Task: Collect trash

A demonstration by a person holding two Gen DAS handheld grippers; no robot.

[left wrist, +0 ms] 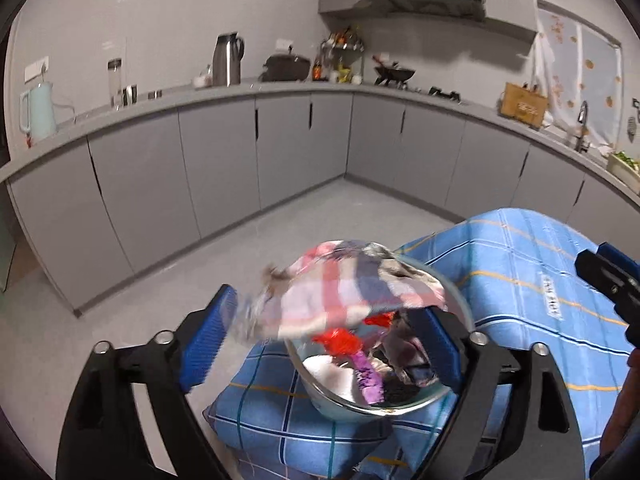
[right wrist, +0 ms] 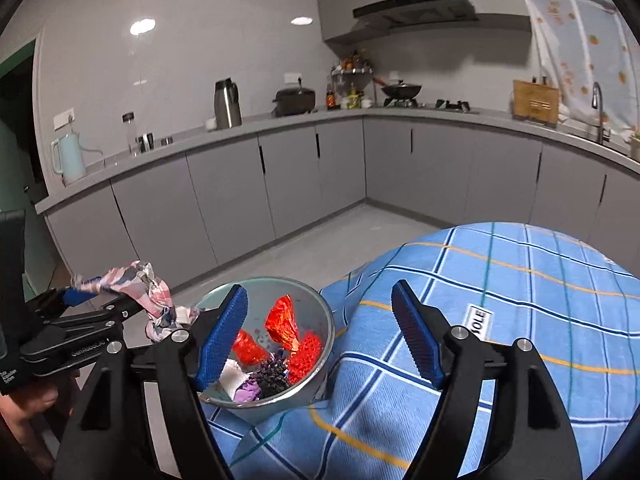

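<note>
A metal bowl (left wrist: 320, 400) (right wrist: 260, 292) stands at the edge of a table under a blue checked tablecloth (left wrist: 520, 260) (right wrist: 520, 300). In it lie red wrappers (left wrist: 340, 340) (right wrist: 282, 320), a purple wrapper (left wrist: 368, 376) (right wrist: 248, 392), a white scrap (right wrist: 232, 376) and a dark crumpled piece (right wrist: 272, 374). My left gripper (left wrist: 326, 302) is open above the bowl. A blurred plaid rag (left wrist: 340, 292) (right wrist: 156, 300) drapes loosely across its fingers, and the pads do not press on it. My right gripper (right wrist: 319, 288) is open and empty, one finger over the bowl and the other over the tablecloth.
Grey floor (right wrist: 320, 248) lies beyond the table edge, ringed by an L-shaped counter with grey cabinets (right wrist: 240, 184). On the counter stand a pale kettle (right wrist: 70, 160), a steel thermos (right wrist: 227, 104), a wok (right wrist: 402, 90) and a sink tap (right wrist: 598, 112). A hand (right wrist: 24, 412) holds the left gripper.
</note>
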